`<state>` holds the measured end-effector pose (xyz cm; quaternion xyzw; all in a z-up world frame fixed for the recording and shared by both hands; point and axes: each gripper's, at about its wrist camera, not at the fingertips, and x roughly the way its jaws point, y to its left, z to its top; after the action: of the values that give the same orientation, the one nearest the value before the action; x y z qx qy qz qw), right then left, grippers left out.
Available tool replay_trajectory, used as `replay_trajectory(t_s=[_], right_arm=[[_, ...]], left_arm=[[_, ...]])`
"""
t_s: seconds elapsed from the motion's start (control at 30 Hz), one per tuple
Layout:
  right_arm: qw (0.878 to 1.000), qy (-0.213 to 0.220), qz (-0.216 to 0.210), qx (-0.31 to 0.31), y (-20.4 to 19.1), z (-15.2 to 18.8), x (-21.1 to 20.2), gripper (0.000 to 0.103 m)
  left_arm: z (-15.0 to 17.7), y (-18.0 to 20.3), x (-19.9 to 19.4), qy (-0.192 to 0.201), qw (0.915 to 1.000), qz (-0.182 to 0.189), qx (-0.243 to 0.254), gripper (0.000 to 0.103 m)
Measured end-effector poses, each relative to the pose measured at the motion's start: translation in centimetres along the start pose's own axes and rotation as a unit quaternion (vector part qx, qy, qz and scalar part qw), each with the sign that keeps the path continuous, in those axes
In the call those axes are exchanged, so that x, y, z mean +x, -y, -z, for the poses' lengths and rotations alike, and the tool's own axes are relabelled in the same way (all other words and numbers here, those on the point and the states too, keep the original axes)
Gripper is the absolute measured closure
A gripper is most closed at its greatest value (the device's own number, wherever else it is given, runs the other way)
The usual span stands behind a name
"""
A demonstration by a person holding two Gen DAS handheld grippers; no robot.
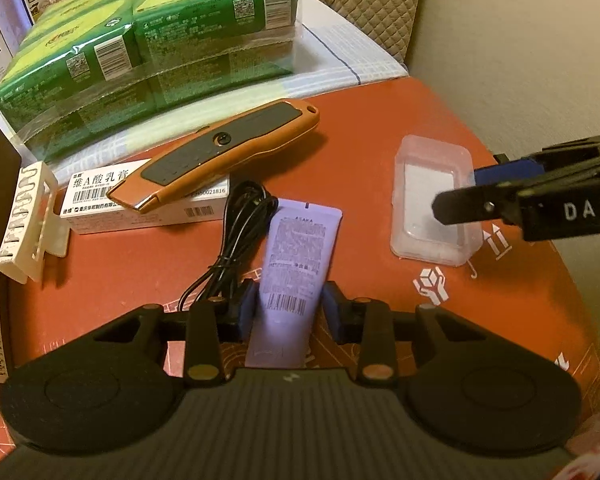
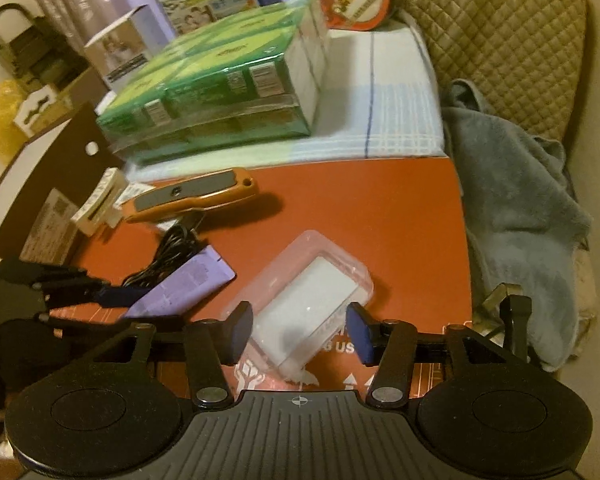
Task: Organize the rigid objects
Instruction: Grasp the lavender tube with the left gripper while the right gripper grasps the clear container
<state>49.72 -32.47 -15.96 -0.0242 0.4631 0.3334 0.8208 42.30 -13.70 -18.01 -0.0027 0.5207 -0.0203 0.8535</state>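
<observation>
Left hand-held gripper (image 1: pixel 287 312): closed on the lower part of the purple tube (image 1: pixel 296 256); both blue pads press its sides, and the tube's crimped end points away from the holder.
Right hand-held gripper (image 2: pixel 300 330): jaws part open, astride the near end of the clear case (image 2: pixel 312 292); a gap shows at each pad, so nothing is held yet.
Case: lies flat on the red box top (image 2: pixel 360 216), at an angle to the right jaws, a white insert inside.
Tube: just left of the case, beside the black cable (image 1: pixel 236 240).
Other rigid items: orange knife (image 1: pixel 224 152) resting on a white carton (image 1: pixel 100 200), with a white clip (image 1: pixel 24 220) to its left; green packs (image 1: pixel 148 48) behind.
Step in hand: likely securing the case with the right gripper.
Technique: square the jaws to the case's long sides, settle low, close gently; thin plastic may flex or skid.
Caution: keep the tube clear of the cable when lifting.
</observation>
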Motion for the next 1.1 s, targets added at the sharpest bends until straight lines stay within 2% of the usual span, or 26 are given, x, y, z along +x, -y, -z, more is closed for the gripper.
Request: replay_trajectory(t_s=[0.07,0.17,0.33,0.47,0.53,0.7,0.97,1.1], right_arm=[[1.000,0.004,0.011,0.019,-0.1,-0.4,0.1,0.040],[0.998,0.000,0.015,0.065,0.1,-1.1,0.4,0.036],[0.995,-0.010,0.047,0.088,-0.6,-1.9,1.6,0.036],[0.996,-0.015,0.067,0.062,-1.4,-1.8,2.4,0.037],[0.996,-0.018,0.075,0.039,-1.8,-1.5,2.6,0.045],[0.998,-0.025,0.060,0.008,-2.2,-0.4,2.3,0.047],[0.998,-0.053,0.001,-0.041,-2.7,3.0,0.5,0.047],[0.997,-0.059,-0.020,-0.049,-2.7,4.2,-0.1,0.047]], left_arm=[[-0.1,0.0,0.1,0.000,1.0000,0.000,-0.003,0.072],[-0.1,-0.1,0.1,0.000,1.0000,0.000,-0.008,0.072],[-0.1,-0.1,0.1,0.003,0.9999,-0.002,-0.014,0.072],[0.2,-0.1,-0.1,0.005,0.9998,-0.004,-0.018,0.072],[0.4,-0.2,-0.2,0.007,0.9998,-0.002,-0.018,0.073],[0.9,-0.1,-0.7,0.008,0.9998,0.004,-0.015,0.075],[3.5,-0.4,-2.6,-0.002,0.9999,0.013,-0.006,0.075],[4.9,-0.9,-3.8,-0.011,0.9997,0.012,-0.020,0.075]])
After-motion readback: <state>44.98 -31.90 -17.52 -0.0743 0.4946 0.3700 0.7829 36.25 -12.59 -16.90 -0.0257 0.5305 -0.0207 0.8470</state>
